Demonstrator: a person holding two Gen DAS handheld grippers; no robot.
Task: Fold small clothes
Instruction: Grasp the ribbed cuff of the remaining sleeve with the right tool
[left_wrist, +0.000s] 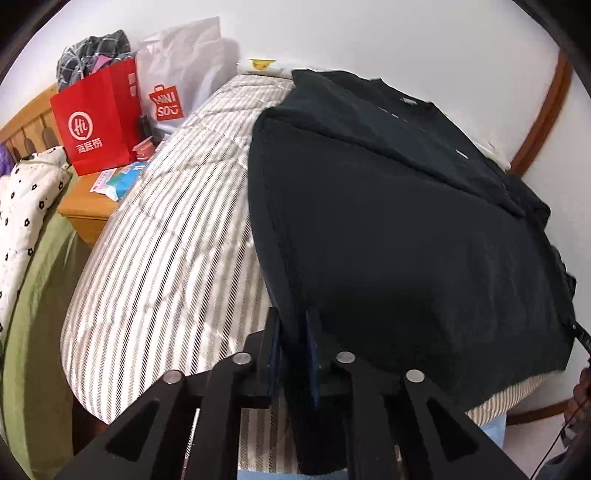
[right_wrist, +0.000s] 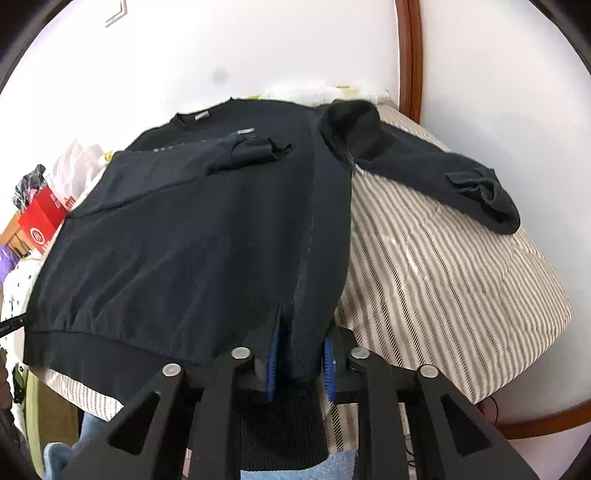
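Observation:
A black sweatshirt lies spread flat on a striped mattress, collar away from me. In the right wrist view one sleeve is folded across the sweatshirt, and the other sleeve stretches out to the right over the mattress. My left gripper sits at the near left corner of the hem. Its jaws are slightly apart with the ribbed hem hanging loose between them. My right gripper is at the near right corner. Its blue pads stand apart around the hem, not pressing it.
A red paper bag and a white shopping bag stand on a wooden nightstand left of the mattress. A spotted quilt lies on a green sheet at far left. The white wall with wooden trim runs behind.

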